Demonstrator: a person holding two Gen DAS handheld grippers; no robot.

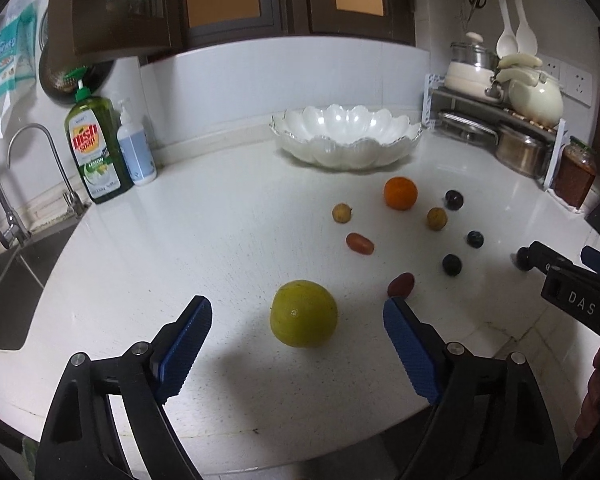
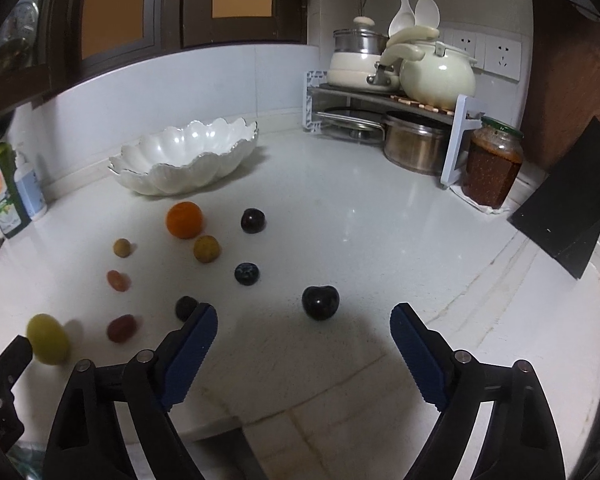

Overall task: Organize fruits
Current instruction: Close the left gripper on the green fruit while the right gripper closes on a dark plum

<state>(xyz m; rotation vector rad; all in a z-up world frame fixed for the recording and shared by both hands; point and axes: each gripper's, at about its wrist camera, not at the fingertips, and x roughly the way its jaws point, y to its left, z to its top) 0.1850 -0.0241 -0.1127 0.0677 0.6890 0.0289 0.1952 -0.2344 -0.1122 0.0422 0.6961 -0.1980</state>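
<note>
The left gripper (image 1: 297, 320) hangs over the near edge of the white worktop (image 1: 204, 240) with its jaws released and wide apart; a green citrus fruit (image 1: 303, 313) lies on the worktop in line with the gap between them, touching neither blue pad. A reddish grape (image 1: 401, 284) sits just beside the tip of the right-hand finger. The right gripper (image 2: 304, 318) is likewise released, jaws spread, with a dark plum (image 2: 320, 302) lying loose on the worktop just ahead of the gap. The other fruits are scattered across the middle of the worktop: an orange (image 1: 400, 193), two small yellowish fruits (image 1: 342, 213), a second reddish grape (image 1: 360, 243), and three more dark round fruits (image 1: 452, 264). None is in the white scalloped bowl (image 1: 346, 136), which stands near the back edge against the wall. A green dish soap bottle (image 1: 96, 144) stands at the back left corner by the sink (image 1: 4, 292); a rack with pots (image 2: 392, 120) fills the back right corner.
</note>
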